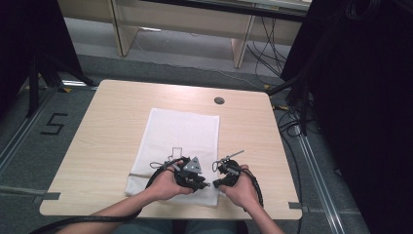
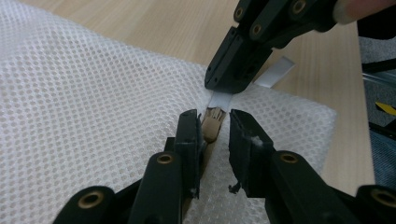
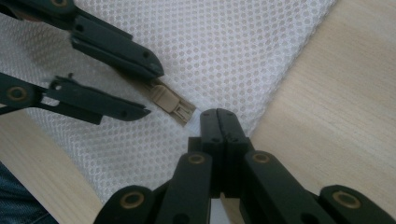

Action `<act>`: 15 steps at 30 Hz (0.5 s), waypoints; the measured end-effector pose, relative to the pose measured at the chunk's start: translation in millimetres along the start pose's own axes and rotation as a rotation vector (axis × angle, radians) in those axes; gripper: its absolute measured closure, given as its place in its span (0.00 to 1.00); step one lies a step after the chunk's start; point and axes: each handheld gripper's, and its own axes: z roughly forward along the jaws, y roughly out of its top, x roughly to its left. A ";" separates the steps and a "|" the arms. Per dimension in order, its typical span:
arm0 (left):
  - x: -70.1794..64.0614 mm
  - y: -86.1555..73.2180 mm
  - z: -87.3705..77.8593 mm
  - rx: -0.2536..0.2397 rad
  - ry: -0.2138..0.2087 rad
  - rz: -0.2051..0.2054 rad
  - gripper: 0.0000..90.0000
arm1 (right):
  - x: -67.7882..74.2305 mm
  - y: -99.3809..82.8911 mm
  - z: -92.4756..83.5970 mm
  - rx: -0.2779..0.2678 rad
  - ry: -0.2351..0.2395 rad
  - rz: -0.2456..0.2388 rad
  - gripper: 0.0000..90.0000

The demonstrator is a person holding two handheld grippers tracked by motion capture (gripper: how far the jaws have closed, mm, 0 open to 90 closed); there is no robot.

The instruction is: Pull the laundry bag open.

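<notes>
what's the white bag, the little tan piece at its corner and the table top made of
White bag: looks like synthetic mesh fabric, matte, with a regular grid of small round holes that lets the table show through.
Tan piece: seems moulded plastic, matte beige, with crisp ridges, probably a zipper pull or clasp; hard to be sure.
Table top: pale wood-look surface with fine straight grain lines, likely laminate rather than solid wood.

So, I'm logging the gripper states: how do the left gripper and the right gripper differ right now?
The left gripper is open, a beige zipper pull sitting in its gap; the right gripper is shut, pinching a white tab. In the high view, the left gripper carries a grey three-cornered plate, which the right lacks. Both are black, hand-held, and meet over the white mesh bag.
</notes>
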 end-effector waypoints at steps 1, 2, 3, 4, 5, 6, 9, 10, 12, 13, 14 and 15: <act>0.0 -0.6 1.6 -0.001 -0.001 -0.008 0.81 | 0.1 0.0 0.0 0.000 0.000 0.000 1.00; 1.0 -0.5 2.3 0.007 -0.001 0.006 0.81 | 0.1 0.0 0.0 0.000 0.000 -0.001 1.00; 0.5 -0.4 3.1 0.006 0.002 -0.005 0.80 | 0.1 -0.1 0.0 0.000 0.000 -0.001 1.00; 0.3 0.1 4.0 -0.001 -0.004 -0.019 0.81 | 0.1 -0.1 0.0 0.000 0.000 -0.002 1.00; 0.6 0.6 4.7 -0.001 -0.007 -0.019 0.81 | 0.0 -0.1 0.1 -0.001 0.000 -0.002 1.00; 0.7 1.3 5.5 0.000 -0.008 -0.013 0.80 | -0.1 -0.2 0.1 -0.002 0.001 -0.001 1.00; -0.5 1.7 8.1 0.003 -0.010 -0.013 0.80 | -0.2 -0.3 0.2 -0.003 0.001 0.001 1.00; -0.6 1.8 8.4 0.003 -0.010 -0.014 0.80 | -0.3 -0.3 0.2 -0.002 0.003 0.000 1.00; -0.4 1.7 8.4 0.002 -0.011 -0.015 0.81 | -0.4 -0.5 0.1 -0.004 0.002 0.001 1.00; -0.5 1.7 8.3 0.002 -0.009 -0.016 0.81 | -0.5 -0.5 0.1 -0.004 0.003 0.002 1.00; -0.7 2.0 8.0 0.005 -0.007 -0.012 0.82 | -0.8 -0.5 0.5 -0.003 -0.007 0.001 1.00; -0.9 2.3 7.9 0.004 -0.004 -0.005 0.83 | -0.4 -0.5 0.2 -0.005 0.003 0.002 1.00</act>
